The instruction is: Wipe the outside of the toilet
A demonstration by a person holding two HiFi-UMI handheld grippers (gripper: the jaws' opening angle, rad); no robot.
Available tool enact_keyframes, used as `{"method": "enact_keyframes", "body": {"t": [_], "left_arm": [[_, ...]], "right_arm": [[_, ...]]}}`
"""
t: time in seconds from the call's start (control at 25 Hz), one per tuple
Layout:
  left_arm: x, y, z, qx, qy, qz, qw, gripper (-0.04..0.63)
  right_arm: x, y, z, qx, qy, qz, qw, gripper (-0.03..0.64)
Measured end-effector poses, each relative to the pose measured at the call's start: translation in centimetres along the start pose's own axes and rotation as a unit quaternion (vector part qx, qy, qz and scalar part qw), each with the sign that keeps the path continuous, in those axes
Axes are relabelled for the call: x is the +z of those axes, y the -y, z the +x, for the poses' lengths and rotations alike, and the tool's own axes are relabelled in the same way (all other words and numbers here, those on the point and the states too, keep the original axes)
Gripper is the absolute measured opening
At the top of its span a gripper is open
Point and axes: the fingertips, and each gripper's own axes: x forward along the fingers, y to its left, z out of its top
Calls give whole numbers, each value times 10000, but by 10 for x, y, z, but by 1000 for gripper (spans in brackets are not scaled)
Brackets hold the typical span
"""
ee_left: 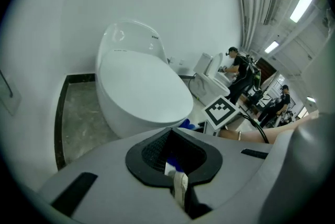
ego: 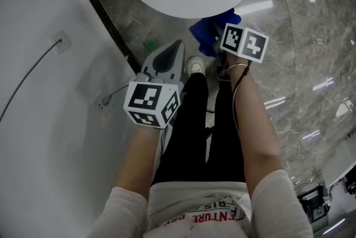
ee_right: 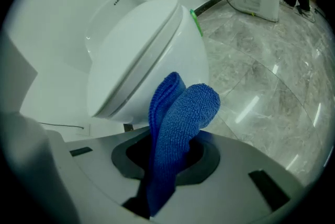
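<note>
A blue cloth (ee_right: 178, 123) is clenched in the right claw (ee_right: 168, 168), just beside the front of the toilet (ee_right: 141, 55) bowl. The left claw (ee_left: 175, 170) is closed and idle. Wiping seems about to begin; next the cloth must be pressed against the bowl.

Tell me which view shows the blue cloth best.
The right gripper view: the blue cloth fills the centre, folded and clamped in the right tongs, its weave plain. The head view shows only a bunch past that gripper's marker cube; the left gripper view, a small blue sliver beside the toilet.
</note>
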Motion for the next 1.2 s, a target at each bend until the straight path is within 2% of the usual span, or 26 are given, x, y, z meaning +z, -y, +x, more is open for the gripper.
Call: {"method": "enact_keyframes", "body": {"t": [0.24,0.4,0.56,0.72,0.96,1.08,1.2], "left_arm": [[28,-31,-38,323,294,-293,9986,8],[62,-44,-67,425,556,-420,9967,8],[108,-38,-83,472,813,-500,9943,8],[156,-34,-85,613,1083,-515,9909,6],[210,-46,-72,1043,1358,-754,9823,8],[233,-57,-60,1376,1442,-953,9753,8],[248,-70,-52,1764,1528,-1326,9633,8]], "right_arm": [[-12,-32,-31,-127,-76,-175,9997,72],[9,-42,-77,-424,192,-262,9986,72],[59,-60,-128,-362,375,-832,9952,72],[122,-90,-163,-229,645,-1479,9866,72],[200,-141,-167,276,623,-2281,9713,72],[241,-163,-155,605,455,-2582,9631,72],[282,-187,-141,886,211,-2889,9530,72]]}}
